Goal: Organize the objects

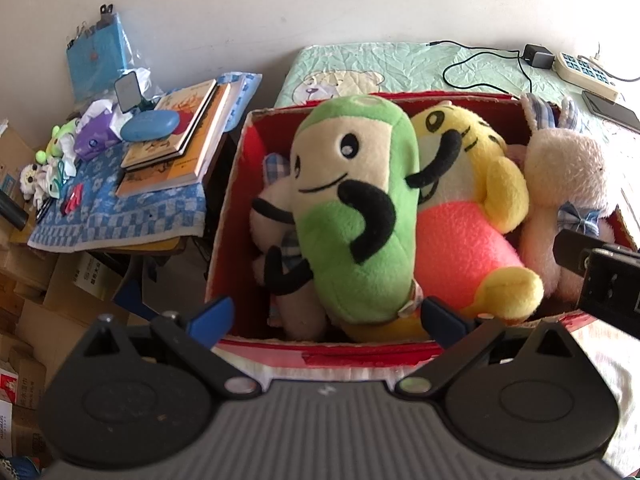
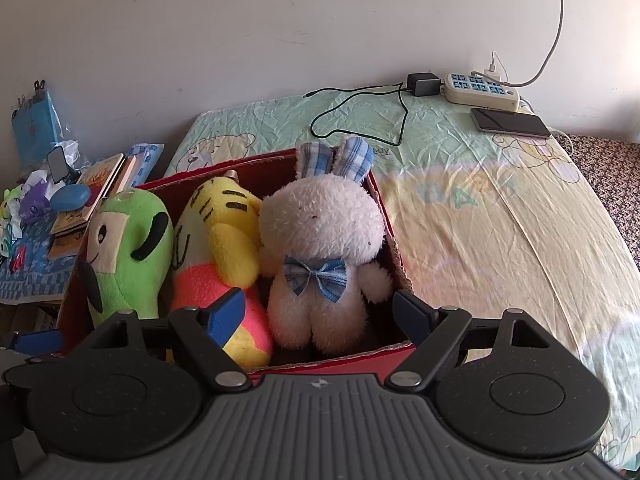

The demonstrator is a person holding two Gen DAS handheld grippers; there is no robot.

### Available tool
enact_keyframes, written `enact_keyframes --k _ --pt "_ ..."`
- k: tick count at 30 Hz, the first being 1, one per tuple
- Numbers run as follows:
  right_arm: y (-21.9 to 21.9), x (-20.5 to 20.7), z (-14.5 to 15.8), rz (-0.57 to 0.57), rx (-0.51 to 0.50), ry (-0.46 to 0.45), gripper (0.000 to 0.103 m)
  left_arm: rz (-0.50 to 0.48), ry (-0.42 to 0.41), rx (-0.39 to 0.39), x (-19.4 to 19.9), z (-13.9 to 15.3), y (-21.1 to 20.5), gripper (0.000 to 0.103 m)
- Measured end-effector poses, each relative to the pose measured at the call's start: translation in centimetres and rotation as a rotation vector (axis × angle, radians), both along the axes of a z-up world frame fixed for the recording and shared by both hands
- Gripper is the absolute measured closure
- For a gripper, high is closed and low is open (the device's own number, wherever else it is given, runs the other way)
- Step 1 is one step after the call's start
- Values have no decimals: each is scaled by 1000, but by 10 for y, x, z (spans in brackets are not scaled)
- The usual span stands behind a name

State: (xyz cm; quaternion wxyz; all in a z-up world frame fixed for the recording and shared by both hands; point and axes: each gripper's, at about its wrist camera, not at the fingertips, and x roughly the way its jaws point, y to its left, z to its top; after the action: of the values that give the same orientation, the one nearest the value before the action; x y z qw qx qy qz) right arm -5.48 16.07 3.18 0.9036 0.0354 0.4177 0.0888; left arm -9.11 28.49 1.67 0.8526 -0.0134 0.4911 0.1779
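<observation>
Left gripper (image 1: 326,318): blue-padded fingers (image 1: 216,314) spread wide, nothing between them, hovering over the near rim of the red cardboard box (image 1: 320,350). Right gripper (image 2: 320,316): fingers (image 2: 226,312) likewise spread wide and empty, poised just in front of the white rabbit plush (image 2: 320,248) with its blue plaid bow. We note the box sits on the bed and is packed: a green plush (image 1: 352,208) leaning across the middle, a yellow-and-pink tiger plush (image 1: 468,216) beside it, the rabbit at the right end, and a further pale toy (image 1: 276,208) partly buried under the green one at the left. We judge the toys are already gathered in, so the step in hand is either settling them or finishing; the green plush stands high above the rim, and any next move would likely call for pressing or re-seating it, closing on soft fabric without dragging its neighbours out. Beyond the box, the bedsheet (image 2: 480,216) bears cartoon bears and large pale letters we cannot read with certainty. A power strip (image 2: 480,88) and a phone (image 2: 510,122) lie near the wall. Book covers (image 1: 176,136) on the side table show print too small to read; cartons lower left carry illegible writing.
</observation>
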Motion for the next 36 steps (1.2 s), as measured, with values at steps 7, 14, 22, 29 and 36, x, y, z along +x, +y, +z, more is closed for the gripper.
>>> enact_keyframes --k 7,14,22,29,36 --pt "2 1 -1 10 -3 3 20 4 -2 0 0 0 1 3" --pt "3 3 -3 13 -4 12 20 6 -1 1 0 -1 2 2" --pt "4 4 -4 12 -4 12 20 9 2 3 1 -2 2 3" --pt "4 4 -4 15 -4 12 20 7 4 4 2 -2 1 2" --pt "6 5 -4 19 -5 12 20 8 4 3 3 -3 2 2"
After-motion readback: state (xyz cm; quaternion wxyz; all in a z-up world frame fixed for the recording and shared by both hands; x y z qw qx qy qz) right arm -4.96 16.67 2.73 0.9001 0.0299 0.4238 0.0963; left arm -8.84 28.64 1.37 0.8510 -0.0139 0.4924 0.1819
